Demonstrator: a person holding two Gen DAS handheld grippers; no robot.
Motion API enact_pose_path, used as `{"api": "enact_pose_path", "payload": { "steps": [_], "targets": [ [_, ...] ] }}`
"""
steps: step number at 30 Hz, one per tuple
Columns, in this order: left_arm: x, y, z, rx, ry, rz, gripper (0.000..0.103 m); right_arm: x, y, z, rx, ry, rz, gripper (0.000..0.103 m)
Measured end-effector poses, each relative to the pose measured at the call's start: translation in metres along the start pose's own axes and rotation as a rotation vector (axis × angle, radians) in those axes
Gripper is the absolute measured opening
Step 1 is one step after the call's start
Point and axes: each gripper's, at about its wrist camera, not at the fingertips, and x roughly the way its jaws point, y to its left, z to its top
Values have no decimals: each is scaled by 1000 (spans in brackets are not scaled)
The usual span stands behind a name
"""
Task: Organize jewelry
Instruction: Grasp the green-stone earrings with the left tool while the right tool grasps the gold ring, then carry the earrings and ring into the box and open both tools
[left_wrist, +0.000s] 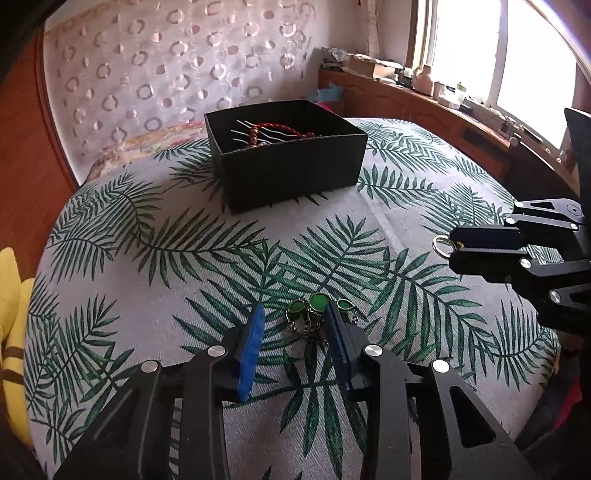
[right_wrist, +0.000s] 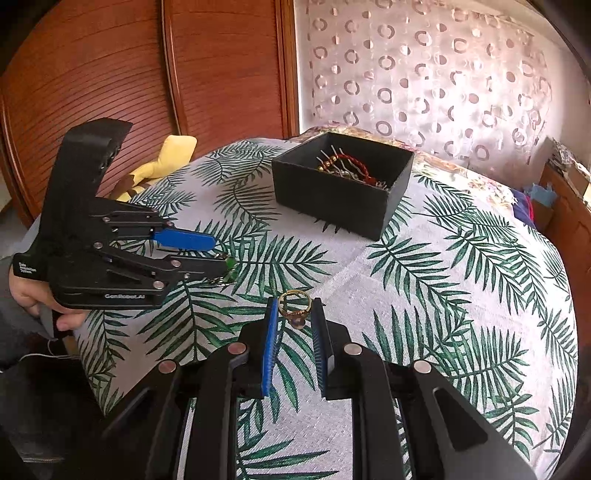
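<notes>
A black box (left_wrist: 295, 173) holding a red cord bracelet (left_wrist: 284, 130) and hairpins stands at the far side of the leaf-print cloth (left_wrist: 155, 221); it also shows in the right wrist view (right_wrist: 332, 199). My left gripper (left_wrist: 293, 314) is open around a green-stone chain piece (left_wrist: 317, 306) lying on the cloth, its jaws on either side and apart from it. My right gripper (right_wrist: 293, 308) is shut on a gold ring (right_wrist: 293, 304) and holds it just above the cloth. The ring also shows in the left wrist view (left_wrist: 441, 244).
A yellow plush toy (right_wrist: 162, 162) lies at the cloth's left edge by a wooden wardrobe (right_wrist: 110, 74). A patterned curtain (left_wrist: 166, 74) hangs behind. A cluttered wooden ledge (left_wrist: 424, 92) runs under the window on the right.
</notes>
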Motion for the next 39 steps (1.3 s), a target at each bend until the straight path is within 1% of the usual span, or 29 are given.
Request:
{"api": "enact_pose_path", "payload": {
  "steps": [4,7,9,10,12,13,17,22,29,34,39],
  "targets": [
    [5,-5,5,27,7,21,32,1,2,-1,-2,1,2,20],
    [7,-5,7,35,-1,12,31,1,3,-2,0,3,1,20],
    [7,-6,8,37,-3,-5,21,1,2,-3,2,3,2,20],
    [7,-6,8,40,-3,-7,19,1,2,-3,2,4,4,20],
    [9,-8,9,52,-3,-13,9,3,2,-4,2,7,2,20],
    [9,-9,10,62,-3,-22,7,3,1,-4,3,7,2,20],
    [11,-11,12,84,-2,-17,7,3,1,-4,6,5,3,20],
    [4,-7,11,51,-22,-27,7,3,1,-4,6,3,3,20],
    [-21,-4,22,22,-101,-29,7,-4,-2,7,9,-27,-5,20],
    [-42,-1,40,11,-164,-39,7,-9,-4,20,-1,-50,-15,20],
    [-53,0,61,21,-209,-27,7,-12,-11,39,-2,-81,-32,20]
  ]
}}
